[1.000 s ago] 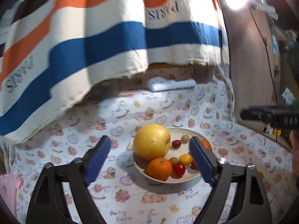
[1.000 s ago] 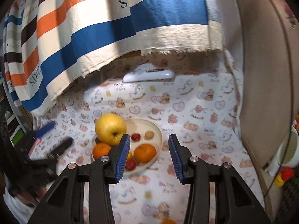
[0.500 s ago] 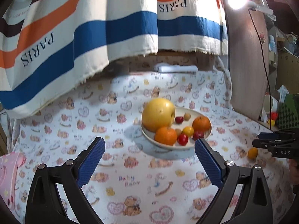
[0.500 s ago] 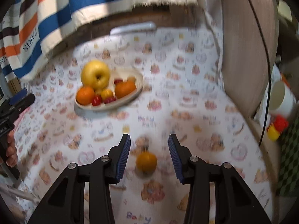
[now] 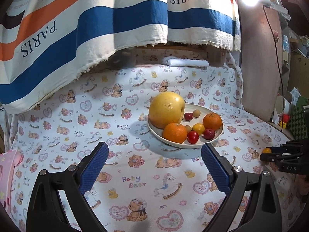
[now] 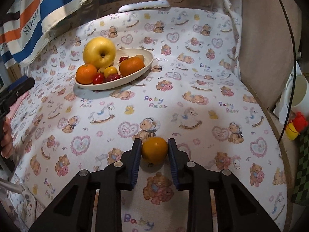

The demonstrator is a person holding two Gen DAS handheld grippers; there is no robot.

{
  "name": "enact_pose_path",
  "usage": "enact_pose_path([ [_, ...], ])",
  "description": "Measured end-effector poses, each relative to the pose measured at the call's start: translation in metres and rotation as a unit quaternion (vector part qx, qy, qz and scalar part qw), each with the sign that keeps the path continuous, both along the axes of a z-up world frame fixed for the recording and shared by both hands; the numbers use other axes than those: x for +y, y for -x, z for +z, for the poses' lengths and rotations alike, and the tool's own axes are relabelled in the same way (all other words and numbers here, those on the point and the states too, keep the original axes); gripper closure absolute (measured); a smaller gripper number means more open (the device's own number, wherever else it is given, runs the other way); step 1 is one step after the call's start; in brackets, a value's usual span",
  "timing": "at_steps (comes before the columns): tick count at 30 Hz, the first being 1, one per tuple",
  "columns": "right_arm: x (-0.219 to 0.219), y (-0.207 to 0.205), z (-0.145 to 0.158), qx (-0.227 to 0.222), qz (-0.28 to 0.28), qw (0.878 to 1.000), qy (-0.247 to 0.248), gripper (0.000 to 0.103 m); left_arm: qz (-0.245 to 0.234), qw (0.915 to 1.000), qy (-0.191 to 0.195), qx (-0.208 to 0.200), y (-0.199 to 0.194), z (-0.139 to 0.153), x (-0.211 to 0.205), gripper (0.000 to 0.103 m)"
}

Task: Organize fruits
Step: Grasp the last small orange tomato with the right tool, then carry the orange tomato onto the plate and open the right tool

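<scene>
A small orange fruit (image 6: 154,149) lies on the cloth, apart from the plate (image 6: 135,75) of fruit.

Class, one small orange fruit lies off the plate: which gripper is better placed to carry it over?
Right gripper: its pads already clamp the small orange fruit. The left gripper stands open, empty.

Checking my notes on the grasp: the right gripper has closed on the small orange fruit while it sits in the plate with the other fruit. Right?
Not quite. The right gripper is shut on the small orange fruit, but out on the printed cloth, well apart from the plate. The right wrist view shows it.
</scene>
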State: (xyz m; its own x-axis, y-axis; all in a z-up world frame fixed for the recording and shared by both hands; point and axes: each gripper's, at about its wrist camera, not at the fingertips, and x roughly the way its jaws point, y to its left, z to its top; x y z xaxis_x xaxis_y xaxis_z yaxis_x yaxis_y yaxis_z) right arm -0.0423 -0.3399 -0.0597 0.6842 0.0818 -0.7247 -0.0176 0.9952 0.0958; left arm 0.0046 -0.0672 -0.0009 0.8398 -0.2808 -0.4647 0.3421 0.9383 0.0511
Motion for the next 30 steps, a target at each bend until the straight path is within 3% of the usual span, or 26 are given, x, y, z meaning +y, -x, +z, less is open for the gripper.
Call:
enact_pose_path([
  [8,0.018,-0.017,0.044,-0.041,0.030,0.999,-0.015,0.075,-0.026,0.9996,-0.012,-0.004,-0.006,0.018,-0.017,0.008],
  [11,0.034,-0.036,0.067,-0.065,0.049,0.996,-0.023,0.075,-0.043,0.9989,0.003,0.018,-0.024,0.026,-0.025,0.024],
  [14,0.050,-0.061,0.078,-0.069,0.072,0.994,-0.034,0.075,-0.048,0.9974,0.018,0.050,-0.045,0.026,-0.032,0.033],
  [21,0.068,-0.131,0.059,-0.033,0.070,0.997,-0.031,0.075,-0.035,0.9972,0.019,0.063,-0.073,0.020,-0.044,0.040],
  [30,0.065,-0.157,0.036,-0.018,0.063,0.997,-0.028,0.075,-0.024,0.9960,0.018,0.084,-0.093,0.003,-0.036,0.045],
])
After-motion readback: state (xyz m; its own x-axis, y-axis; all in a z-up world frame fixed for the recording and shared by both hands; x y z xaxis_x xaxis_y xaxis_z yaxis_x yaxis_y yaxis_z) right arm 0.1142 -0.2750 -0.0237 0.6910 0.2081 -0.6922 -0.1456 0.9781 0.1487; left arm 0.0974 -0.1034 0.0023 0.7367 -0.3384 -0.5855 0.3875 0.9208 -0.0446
